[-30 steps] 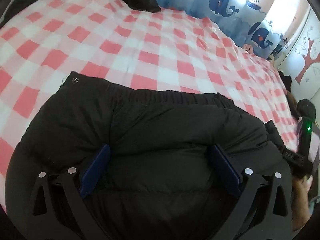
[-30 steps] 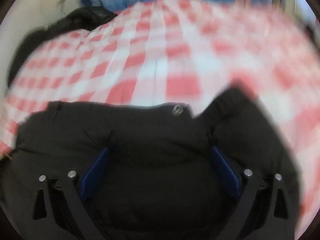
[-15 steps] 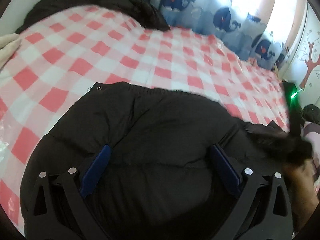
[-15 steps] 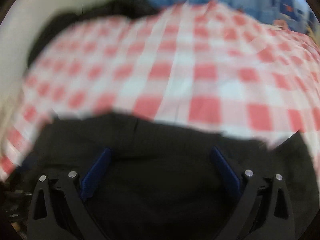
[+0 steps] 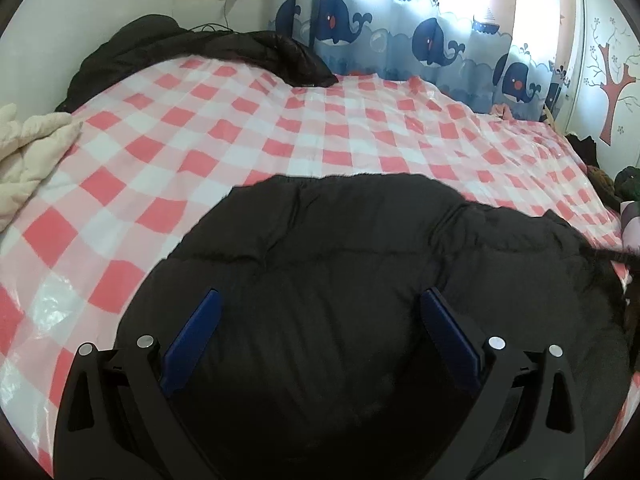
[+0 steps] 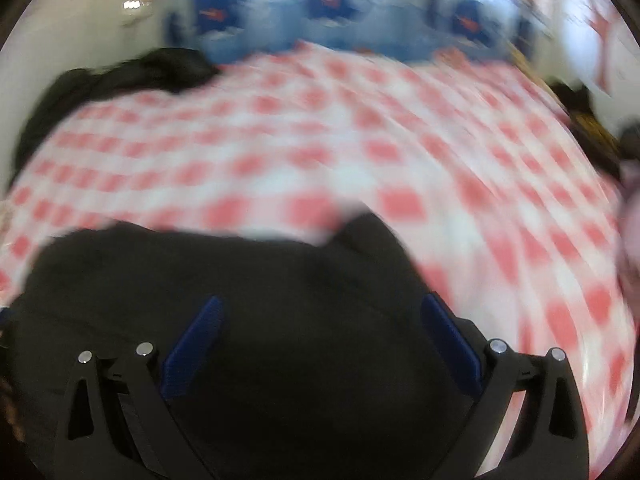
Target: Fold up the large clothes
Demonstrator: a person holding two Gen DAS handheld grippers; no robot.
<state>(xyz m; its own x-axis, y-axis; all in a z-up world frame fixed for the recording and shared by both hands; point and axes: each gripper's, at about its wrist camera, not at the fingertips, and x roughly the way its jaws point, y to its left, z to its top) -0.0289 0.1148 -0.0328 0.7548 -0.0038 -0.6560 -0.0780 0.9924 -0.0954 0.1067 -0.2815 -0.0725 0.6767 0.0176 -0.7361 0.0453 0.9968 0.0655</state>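
Hovering with both claws spread wide and holding nothing, I had my left gripper (image 5: 320, 332) and right gripper (image 6: 320, 340) over the black puffer jacket (image 5: 360, 280), which filled each frame's lower half on the red-checked bedspread (image 5: 280, 128); whale curtains (image 5: 400, 36) hung beyond.
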